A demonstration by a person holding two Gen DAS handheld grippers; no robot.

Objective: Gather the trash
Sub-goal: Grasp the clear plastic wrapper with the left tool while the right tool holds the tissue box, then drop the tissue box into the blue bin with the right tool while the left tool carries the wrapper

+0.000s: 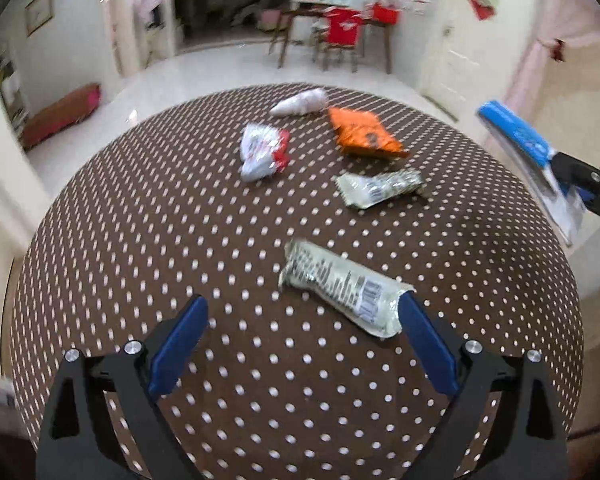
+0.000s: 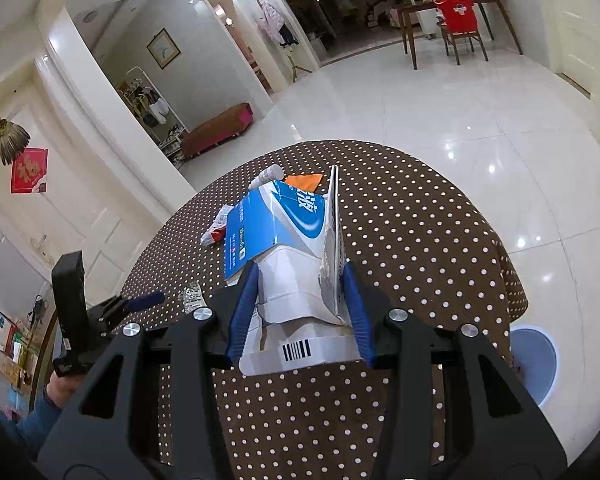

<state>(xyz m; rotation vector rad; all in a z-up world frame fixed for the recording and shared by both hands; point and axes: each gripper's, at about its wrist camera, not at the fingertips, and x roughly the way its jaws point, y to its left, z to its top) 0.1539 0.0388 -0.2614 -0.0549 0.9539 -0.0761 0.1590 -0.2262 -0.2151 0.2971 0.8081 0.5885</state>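
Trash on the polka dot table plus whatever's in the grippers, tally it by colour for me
Pale green wrappers: 2
Orange packet: 1
Red and white wrapper: 1
White crumpled piece: 1
Blue and white carton, clamped in right gripper: 1
Total: 6

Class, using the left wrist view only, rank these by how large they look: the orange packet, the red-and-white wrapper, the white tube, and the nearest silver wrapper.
1. Nearest silver wrapper, though closeness to the camera enlarges it.
2. Orange packet and red-and-white wrapper: too alike to rank.
3. White tube, smallest, also farthest away.
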